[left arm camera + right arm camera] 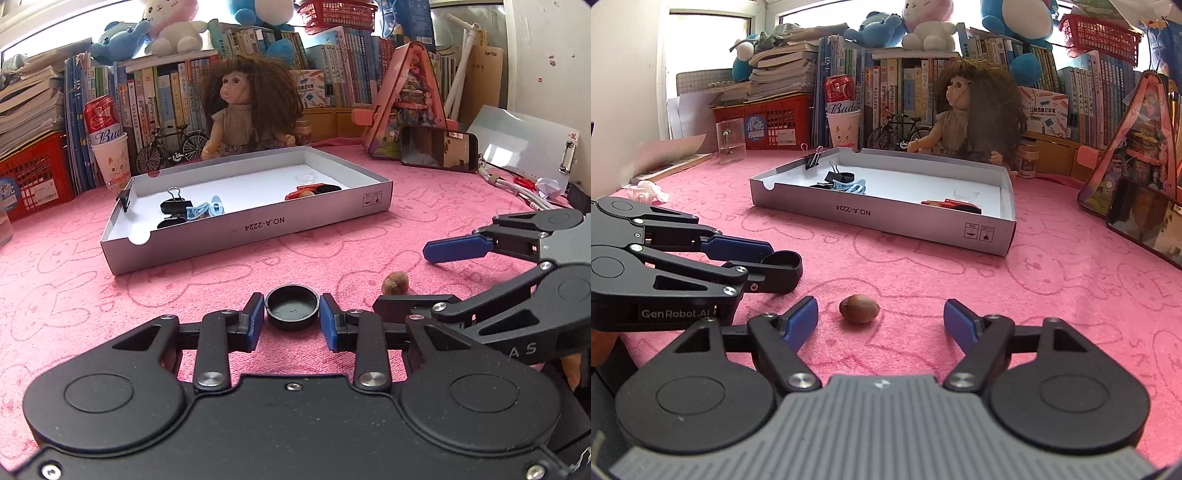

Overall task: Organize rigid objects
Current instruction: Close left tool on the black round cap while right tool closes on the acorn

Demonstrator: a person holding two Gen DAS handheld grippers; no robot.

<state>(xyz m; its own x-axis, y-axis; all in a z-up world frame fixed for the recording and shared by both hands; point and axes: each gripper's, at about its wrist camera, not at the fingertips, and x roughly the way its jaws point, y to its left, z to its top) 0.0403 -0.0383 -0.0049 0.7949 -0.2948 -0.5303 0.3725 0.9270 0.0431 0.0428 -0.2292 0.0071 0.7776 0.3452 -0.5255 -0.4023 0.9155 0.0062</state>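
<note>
My left gripper [292, 320] is shut on a round black cap [292, 305], its blue pads touching both sides, low on the pink cloth. The cap also shows in the right wrist view [783, 263] between the left gripper's fingers [738, 246]. My right gripper [881, 320] is open, its pads on either side of a brown nut [859, 309] on the cloth, not touching it. The nut shows in the left wrist view [395, 283] beside the right gripper's blue pad [458, 248]. A grey box lid [258, 225] [886, 218] behind holds binder clips [173, 205], blue clips [207, 210] and a red-black item [314, 190].
A doll [243, 110] sits behind the tray with a toy bicycle [171, 146], a can on a cup [105, 136], books and red baskets [33, 177]. A phone [439, 147] and pink triangular box [406, 96] stand at right; cables and scissors [524, 182] lie far right.
</note>
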